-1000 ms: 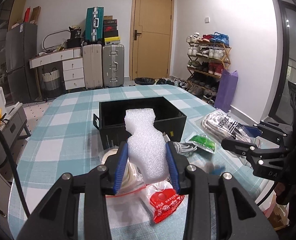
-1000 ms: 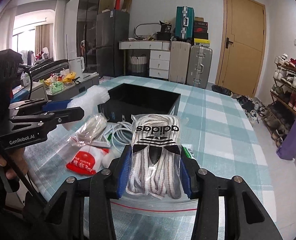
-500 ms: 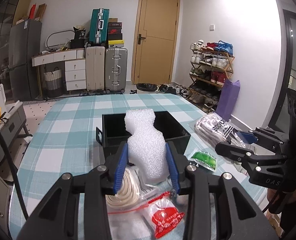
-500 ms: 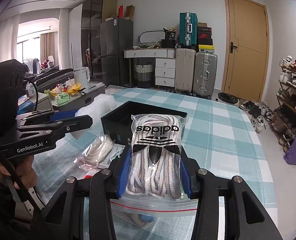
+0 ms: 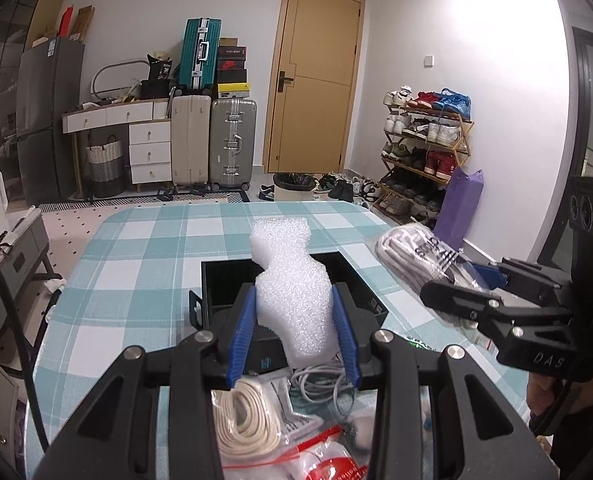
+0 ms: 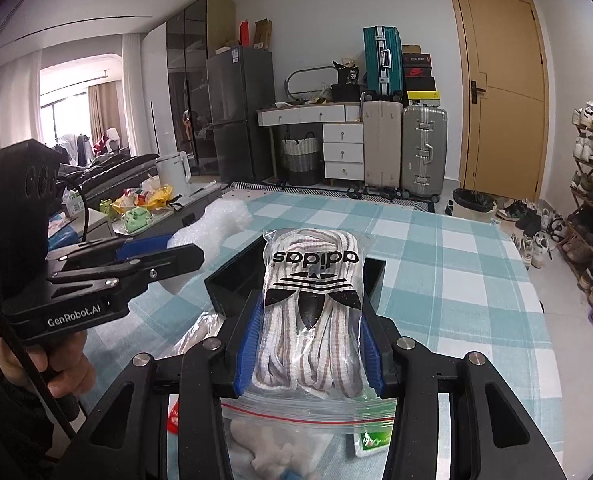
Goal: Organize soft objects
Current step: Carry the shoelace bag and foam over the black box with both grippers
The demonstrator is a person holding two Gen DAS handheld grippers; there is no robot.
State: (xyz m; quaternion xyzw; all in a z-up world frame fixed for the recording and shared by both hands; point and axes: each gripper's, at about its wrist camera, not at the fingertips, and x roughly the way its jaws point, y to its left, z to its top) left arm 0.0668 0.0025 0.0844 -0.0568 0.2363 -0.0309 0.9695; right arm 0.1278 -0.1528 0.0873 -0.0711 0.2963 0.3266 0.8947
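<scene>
My left gripper [image 5: 292, 312] is shut on a white foam piece [image 5: 292, 284], held in the air over the near side of the open black box [image 5: 224, 280]. My right gripper [image 6: 311, 328] is shut on a clear bag of striped laces [image 6: 312, 292] with a black logo, held above the near end of the same black box [image 6: 232, 276]. In the left wrist view the right gripper [image 5: 448, 300] with the laces bag [image 5: 412, 248] hangs at the right. In the right wrist view the left gripper [image 6: 192, 254] with the foam [image 6: 212, 224] shows at the left.
On the checked tablecloth [image 5: 136, 260] below lie a bag of cream cord [image 5: 244, 420], a white cable [image 5: 320, 380], a red-printed bag [image 5: 332, 464] and a zip bag [image 6: 296, 412] with white stuff. A hand [image 6: 44, 364] holds the left gripper. Suitcases, drawers and a shoe rack stand beyond.
Both grippers have risen and moved forward with their loads, so the black box now lies under the foam and laces; the loose bags have slid toward the bottom of both views.
</scene>
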